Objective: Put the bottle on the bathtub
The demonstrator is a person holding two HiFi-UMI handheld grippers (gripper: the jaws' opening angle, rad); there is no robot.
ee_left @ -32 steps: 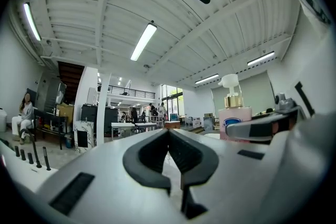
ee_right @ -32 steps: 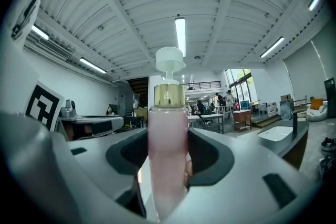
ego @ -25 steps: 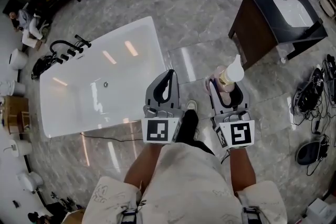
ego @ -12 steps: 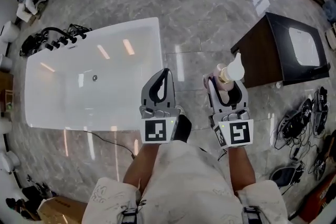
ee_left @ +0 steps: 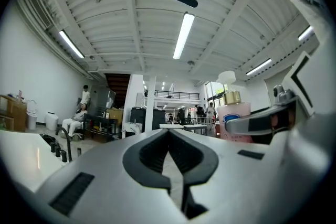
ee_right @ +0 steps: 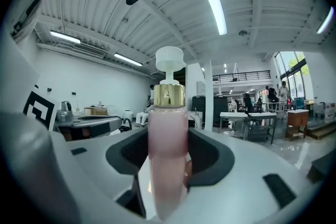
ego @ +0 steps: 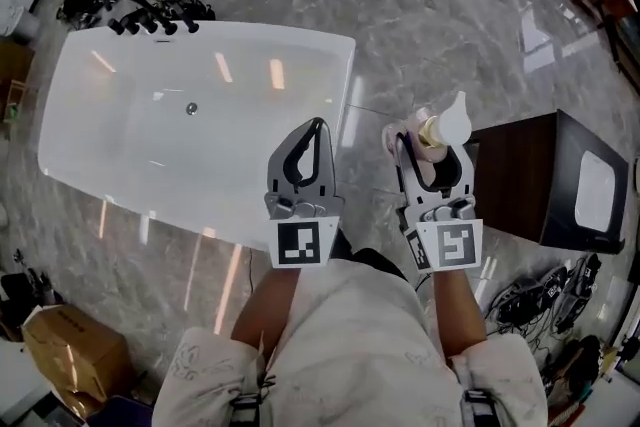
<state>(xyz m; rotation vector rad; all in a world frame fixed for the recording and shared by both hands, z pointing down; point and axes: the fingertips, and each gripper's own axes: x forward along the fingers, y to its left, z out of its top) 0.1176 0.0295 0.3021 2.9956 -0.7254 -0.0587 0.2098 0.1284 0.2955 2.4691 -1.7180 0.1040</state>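
Both grippers have closed in on the white rectangular bathtub (ego: 120, 135). Its near corner now lies under the left gripper (ego: 318, 125), and the dark wooden cabinet with a white basin (ego: 520, 185) has swung from 1 o'clock to 3 o'clock of the hands. The right gripper (ego: 430, 147) pinches the pale pink plastic bottle with a gold collar and white pump head (ego: 440, 125). In the right gripper view the bottle (ee_right: 168, 149) stands upright between the pads, its pump rising above them. It hangs over the grey marble floor (ego: 420, 5), between tub and cabinet, at 3 o'clock of the tub's end rim and clear of it. The left gripper's jaws are pressed together, with nothing between them.
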